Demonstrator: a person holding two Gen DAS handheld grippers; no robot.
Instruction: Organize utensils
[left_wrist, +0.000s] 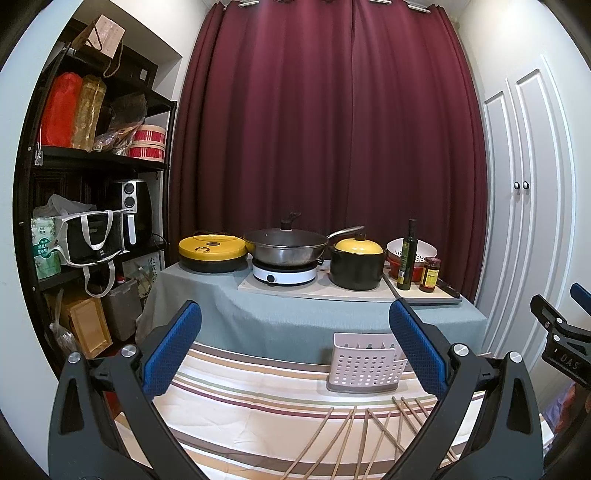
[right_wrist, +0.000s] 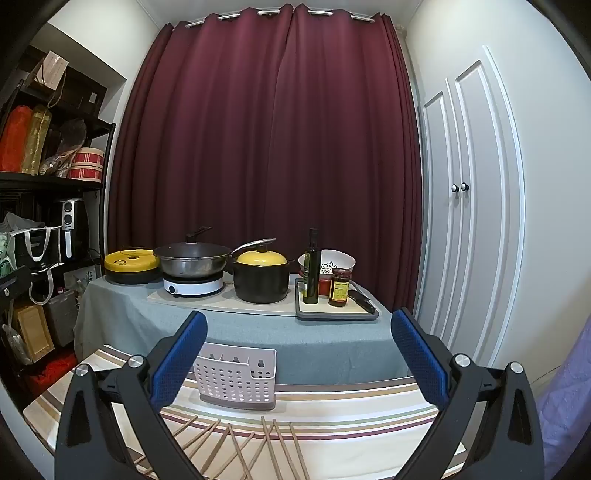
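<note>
Several wooden chopsticks (left_wrist: 369, 435) (right_wrist: 251, 446) lie scattered on the striped tablecloth (left_wrist: 236, 395) (right_wrist: 351, 410) at the near edge. Behind them stands a white perforated utensil holder (left_wrist: 365, 363) (right_wrist: 238, 376), empty as far as I can see. My left gripper (left_wrist: 295, 347) hangs open above the cloth, left of the holder, with nothing between its blue pads. My right gripper (right_wrist: 299, 350) is also open and empty, above the chopsticks, with the holder near its left finger. Part of the right gripper (left_wrist: 561, 332) shows at the right edge of the left wrist view.
A grey-clothed table (right_wrist: 258, 332) behind holds a yellow-lidded cooker (right_wrist: 131, 266), a wok on a hotplate (right_wrist: 192, 258), a black pot (right_wrist: 262, 275), an oil bottle (right_wrist: 312, 266), a jar (right_wrist: 340, 288) and a knife (right_wrist: 360, 301). Black shelves (left_wrist: 92, 158) stand left, white cupboard doors (right_wrist: 461, 206) right.
</note>
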